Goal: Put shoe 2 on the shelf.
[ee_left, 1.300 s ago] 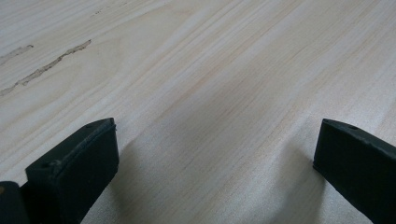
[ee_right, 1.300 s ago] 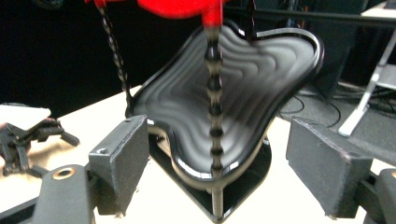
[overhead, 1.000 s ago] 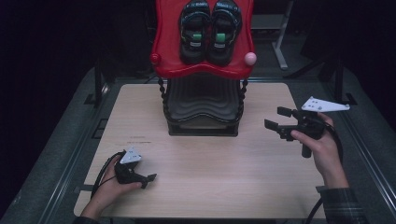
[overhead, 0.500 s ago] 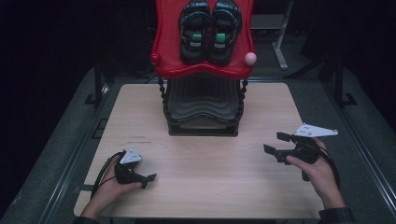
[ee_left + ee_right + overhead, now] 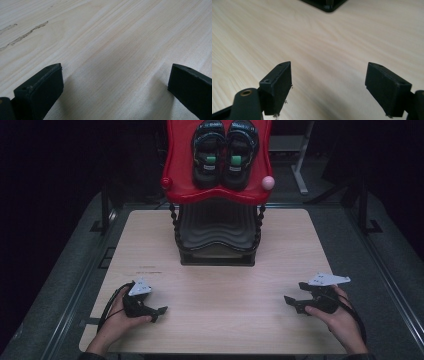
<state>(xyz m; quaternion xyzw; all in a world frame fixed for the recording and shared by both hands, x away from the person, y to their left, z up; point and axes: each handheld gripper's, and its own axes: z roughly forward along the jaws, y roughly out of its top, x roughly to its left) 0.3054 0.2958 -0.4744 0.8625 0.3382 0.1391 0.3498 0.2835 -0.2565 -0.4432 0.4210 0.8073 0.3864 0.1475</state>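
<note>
Tongs: right gripper (image 5: 292,302) sinks from mid-air to table (image 5: 225,285), jaws spread, empty | left gripper (image 5: 159,312) rests low, spread, empty | sandals (image 5: 226,151) sit on red shelf (image 5: 180,180) | we judge both hands parked, sandals placed.

The lower shelf of the red rack (image 5: 217,195) is shaded by its top tray, so what lies there cannot be told. The toes of the black sandals (image 5: 225,150) on that tray are cut off by the picture's upper edge. Beyond the rack, the surroundings are lost in darkness. In the right gripper view, the rack's black base (image 5: 324,3) is cropped at the top.
</note>
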